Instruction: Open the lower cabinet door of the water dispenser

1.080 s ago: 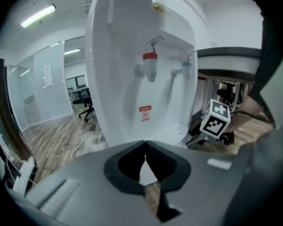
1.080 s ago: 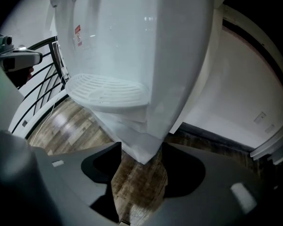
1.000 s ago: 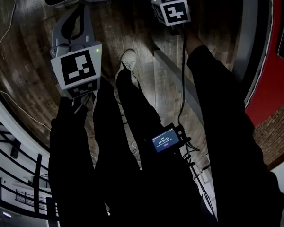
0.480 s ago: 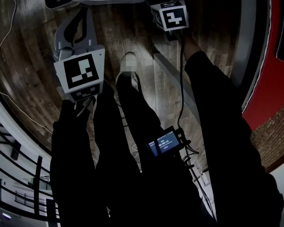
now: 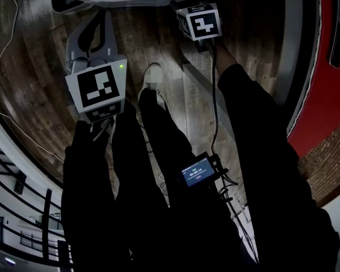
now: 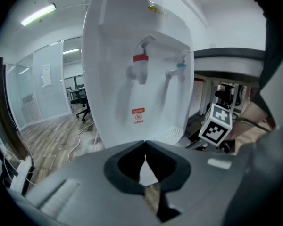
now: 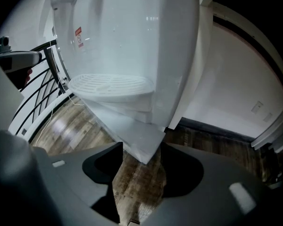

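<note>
The lower cabinet door (image 7: 132, 135) sits at the centre of the right gripper view, a white panel slanting out from under the drip tray (image 7: 108, 86) of the water dispenser (image 6: 137, 69). It looks swung clear of the body, so the opening seems largely done. Its free corner lies between the spread jaws of the right gripper (image 7: 139, 173), which do not visibly pinch it. Perhaps only widening the door or letting go is left. The left gripper (image 6: 145, 147), low centre in its own view, has its jaws tip to tip on nothing.

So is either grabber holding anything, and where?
Nothing is held. The left gripper is shut and empty; the right gripper, jaws open, straddles the cabinet door at its lower corner, apparently without clamping it.
</note>
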Tool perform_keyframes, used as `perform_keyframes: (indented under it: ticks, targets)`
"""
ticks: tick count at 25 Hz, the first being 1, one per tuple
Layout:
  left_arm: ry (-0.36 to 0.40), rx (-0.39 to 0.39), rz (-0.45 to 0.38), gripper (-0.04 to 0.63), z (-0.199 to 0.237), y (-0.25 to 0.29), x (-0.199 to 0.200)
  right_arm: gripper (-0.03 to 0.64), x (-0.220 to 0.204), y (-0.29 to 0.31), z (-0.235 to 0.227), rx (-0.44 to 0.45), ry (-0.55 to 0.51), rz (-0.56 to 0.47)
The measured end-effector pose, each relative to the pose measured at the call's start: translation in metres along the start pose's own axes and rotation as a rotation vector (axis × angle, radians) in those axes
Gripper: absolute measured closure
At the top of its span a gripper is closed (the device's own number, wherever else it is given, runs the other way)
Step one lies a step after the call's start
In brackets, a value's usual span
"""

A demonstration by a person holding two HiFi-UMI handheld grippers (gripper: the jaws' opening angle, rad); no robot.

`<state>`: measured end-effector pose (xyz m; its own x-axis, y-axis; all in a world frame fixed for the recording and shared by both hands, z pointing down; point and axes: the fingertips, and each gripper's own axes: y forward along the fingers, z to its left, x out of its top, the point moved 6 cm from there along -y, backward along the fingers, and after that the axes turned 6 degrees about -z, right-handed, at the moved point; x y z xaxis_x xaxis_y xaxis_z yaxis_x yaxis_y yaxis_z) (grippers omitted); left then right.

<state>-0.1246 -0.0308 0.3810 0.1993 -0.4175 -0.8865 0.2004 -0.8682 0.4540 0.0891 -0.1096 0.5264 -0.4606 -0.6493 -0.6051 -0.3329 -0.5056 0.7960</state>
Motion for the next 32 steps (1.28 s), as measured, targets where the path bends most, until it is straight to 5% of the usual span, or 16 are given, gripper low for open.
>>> perform_keyframes:
  ticks: [10, 22, 32]
  targets:
    - [-0.012, 0.003, -0.003, 0.588, -0.003, -0.008, -0.006, 0.367, -0.012, -0.007, 0.01, 0.006, 0.043, -0.003]
    - [-0.13, -0.061, -0.048, 0.588, -0.015, -0.009, -0.004, 0.367, -0.038, -0.008, 0.012, 0.002, 0.036, 0.037]
    - [-0.116, -0.101, -0.014, 0.588, -0.027, -0.008, -0.016, 0.365, -0.066, -0.018, 0.028, 0.011, 0.065, 0.054]
